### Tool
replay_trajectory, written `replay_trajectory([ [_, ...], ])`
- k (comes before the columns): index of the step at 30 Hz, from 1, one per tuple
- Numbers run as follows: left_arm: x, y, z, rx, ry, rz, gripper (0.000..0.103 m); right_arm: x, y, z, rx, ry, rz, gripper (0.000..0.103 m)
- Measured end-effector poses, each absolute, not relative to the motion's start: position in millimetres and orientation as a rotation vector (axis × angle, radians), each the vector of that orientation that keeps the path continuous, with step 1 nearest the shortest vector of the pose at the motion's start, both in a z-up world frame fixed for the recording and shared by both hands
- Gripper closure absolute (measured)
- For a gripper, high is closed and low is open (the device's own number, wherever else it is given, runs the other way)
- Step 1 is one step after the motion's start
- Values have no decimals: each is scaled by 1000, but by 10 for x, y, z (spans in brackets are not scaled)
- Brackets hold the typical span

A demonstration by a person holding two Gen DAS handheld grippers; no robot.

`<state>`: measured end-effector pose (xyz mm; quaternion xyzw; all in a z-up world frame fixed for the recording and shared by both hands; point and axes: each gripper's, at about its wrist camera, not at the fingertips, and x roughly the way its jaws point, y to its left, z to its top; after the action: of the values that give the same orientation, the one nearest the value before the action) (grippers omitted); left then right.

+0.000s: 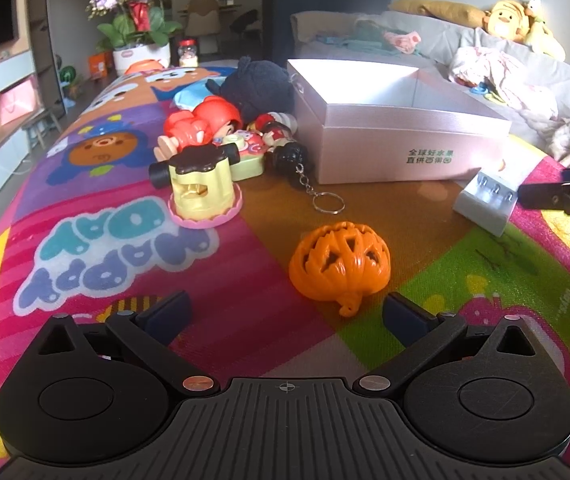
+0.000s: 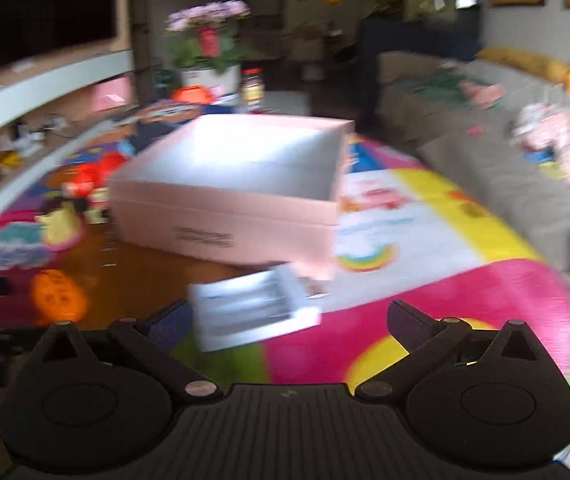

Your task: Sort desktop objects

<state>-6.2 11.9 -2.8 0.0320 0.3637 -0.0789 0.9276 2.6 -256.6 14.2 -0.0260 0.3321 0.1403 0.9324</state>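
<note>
The left gripper (image 1: 285, 312) hangs over the bright play mat (image 1: 85, 216) with its jaws spread wide and nothing between them; the orange pumpkin toy (image 1: 339, 262) lies just ahead, with bare mat on both sides. Beyond it, the toys crowd together: a yellow cake-shaped toy (image 1: 203, 188), a red-haired doll (image 1: 201, 124), a keyring (image 1: 327, 202). The pink box (image 1: 401, 136) stands open and empty, near the mat's sofa-side edge. The right gripper (image 2: 287, 322) also has its jaws open and gripping nothing, and the white battery case (image 2: 253, 310) lies just before them, beside the box's front corner. The right view is blurred, so small details there are lost.
</note>
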Motion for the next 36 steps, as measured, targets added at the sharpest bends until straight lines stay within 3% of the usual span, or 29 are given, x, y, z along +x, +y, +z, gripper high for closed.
replay_trajectory([
  [12, -81, 133, -23, 61, 737, -175, 0, 627, -2383, -120, -84, 778, 403, 0],
  [17, -96, 159, -11, 46, 730, -188, 0, 413, -2275, -124, -158, 777, 416, 1],
  [20, -95, 161, 11, 46, 731, -212, 0, 168, -2240, -100, -156, 747, 411, 9],
  [27, 92, -91, 122, 47, 709, -221, 0, -14, -2197, -70, -195, 706, 355, 4],
  [28, 120, -133, 128, 53, 710, -219, 4, -9, -2198, -68, -195, 706, 348, 1],
  [31, 166, -228, 83, 92, 730, -205, 31, -18, -2221, -64, -188, 704, 350, 0],
  [36, 68, -159, 54, 86, 710, -202, 37, 46, -2270, -75, -118, 737, 328, 0],
])
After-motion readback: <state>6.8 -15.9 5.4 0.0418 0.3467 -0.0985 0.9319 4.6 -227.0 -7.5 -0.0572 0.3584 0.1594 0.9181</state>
